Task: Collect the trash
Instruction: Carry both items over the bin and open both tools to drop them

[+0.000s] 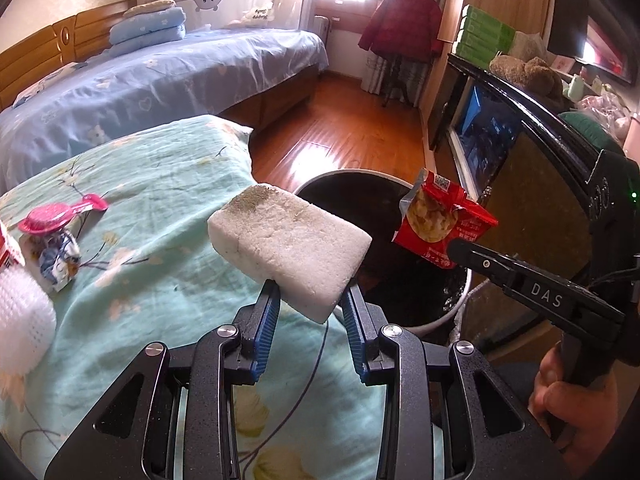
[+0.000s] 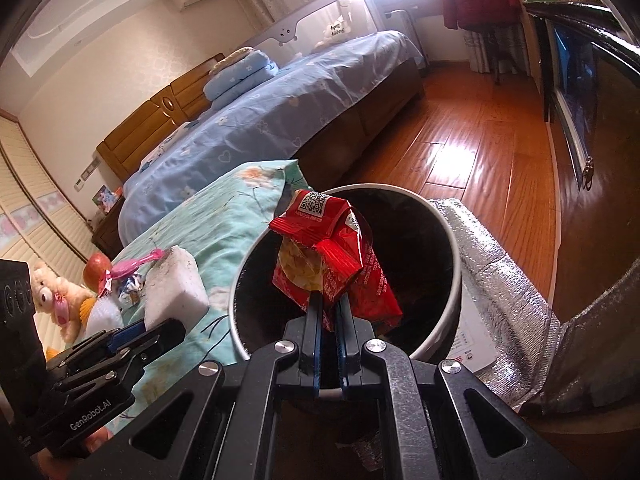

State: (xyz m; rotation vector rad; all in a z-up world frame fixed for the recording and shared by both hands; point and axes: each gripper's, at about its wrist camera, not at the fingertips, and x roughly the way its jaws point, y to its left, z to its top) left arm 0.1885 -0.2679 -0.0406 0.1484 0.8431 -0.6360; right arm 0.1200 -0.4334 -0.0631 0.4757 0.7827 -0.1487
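While more litter — a pink wrapper [image 1: 60, 214] and a crumpled packet [image 1: 60, 258] — waits on the green floral bedspread [image 1: 160, 184], both hands are carrying their catch to the bin. The left gripper [image 1: 308, 300] pinches a grubby white foam block [image 1: 290, 246] near the rim; the right gripper [image 2: 328, 312], pressed tight on a red snack bag [image 2: 334, 264], hangs over the dark-lined bin [image 2: 448, 236]. Next, I'd judge — spread the right tongs, then bring the block over.

The foam block [image 1: 288, 246] sits between the left gripper [image 1: 308, 292] fingers, the bin [image 1: 452, 304] just right, scraps [image 1: 56, 236] left.
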